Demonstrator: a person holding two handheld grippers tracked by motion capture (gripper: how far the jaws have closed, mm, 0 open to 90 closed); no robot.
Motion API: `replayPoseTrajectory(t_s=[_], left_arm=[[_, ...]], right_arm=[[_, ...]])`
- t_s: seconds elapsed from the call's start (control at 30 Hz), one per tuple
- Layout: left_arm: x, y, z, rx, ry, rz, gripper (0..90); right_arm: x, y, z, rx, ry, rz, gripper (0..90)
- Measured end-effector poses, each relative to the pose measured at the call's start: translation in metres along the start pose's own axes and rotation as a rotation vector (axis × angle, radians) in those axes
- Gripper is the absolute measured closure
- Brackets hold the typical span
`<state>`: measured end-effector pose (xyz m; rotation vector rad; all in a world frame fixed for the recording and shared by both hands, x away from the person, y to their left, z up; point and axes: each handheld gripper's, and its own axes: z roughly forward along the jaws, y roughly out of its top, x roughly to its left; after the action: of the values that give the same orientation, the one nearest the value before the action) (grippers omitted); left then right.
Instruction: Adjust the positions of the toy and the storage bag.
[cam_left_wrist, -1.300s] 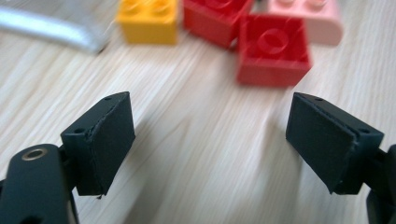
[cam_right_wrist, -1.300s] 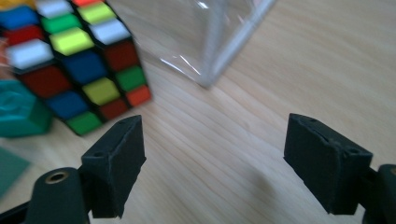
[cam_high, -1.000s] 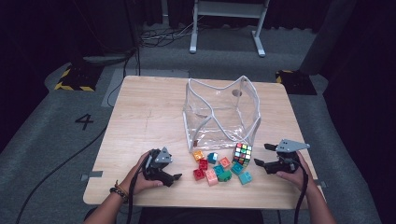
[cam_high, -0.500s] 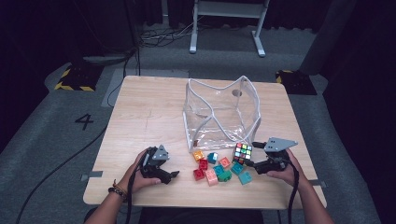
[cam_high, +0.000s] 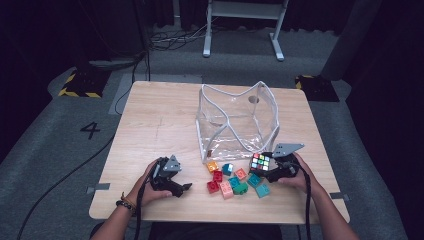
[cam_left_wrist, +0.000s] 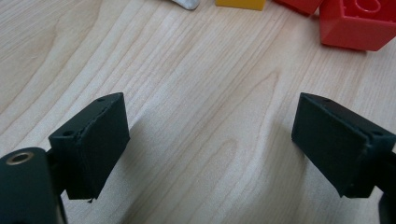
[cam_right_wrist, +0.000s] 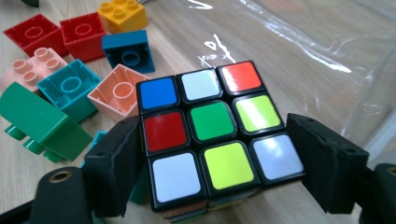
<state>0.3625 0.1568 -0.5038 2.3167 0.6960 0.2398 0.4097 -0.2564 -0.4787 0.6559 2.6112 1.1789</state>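
Note:
A Rubik's cube (cam_high: 260, 162) (cam_right_wrist: 210, 126) rests on the wooden table (cam_high: 160, 125) just in front of a clear plastic bag (cam_high: 235, 120). My right gripper (cam_high: 265, 169) (cam_right_wrist: 215, 161) has its jaws on either side of the cube. They have just been closing and the pads (cam_right_wrist: 116, 163) now lie against its sides. Left of the cube lies a pile of toy bricks (cam_high: 231, 182): red, pink, teal, green and orange. My left gripper (cam_high: 183, 188) (cam_left_wrist: 210, 140) stands open low over bare wood, left of the bricks, with nothing between its jaws.
The bag (cam_right_wrist: 317, 51) gapes with its mouth up, directly behind the cube. A red brick (cam_left_wrist: 357, 23) and a yellow one (cam_left_wrist: 240, 3) lie ahead of the left jaws. A green brick (cam_right_wrist: 42, 123) and a teal brick (cam_right_wrist: 70, 93) sit close to the cube's left.
My right hand has slid left toward the bricks, bringing its jaws around the Rubik's cube. The left hand has stayed where it was.

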Motion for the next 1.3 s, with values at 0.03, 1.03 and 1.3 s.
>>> replayPoseTrajectory(t_s=[0.03,1.03,1.3], left_arm=[[0.0,0.0,0.0,0.0,0.0,0.0,10.9],[0.01,0.001,0.001,0.006,0.013,-0.021,8.9],[0.01,0.001,0.001,0.006,0.012,-0.022,8.9]], right_arm=[[0.0,0.0,0.0,0.0,0.0,0.0,22.3],[-0.027,-0.047,-0.035,-0.049,-0.123,0.13,34.2],[-0.038,-0.052,-0.045,-0.065,-0.208,0.166,34.2]])
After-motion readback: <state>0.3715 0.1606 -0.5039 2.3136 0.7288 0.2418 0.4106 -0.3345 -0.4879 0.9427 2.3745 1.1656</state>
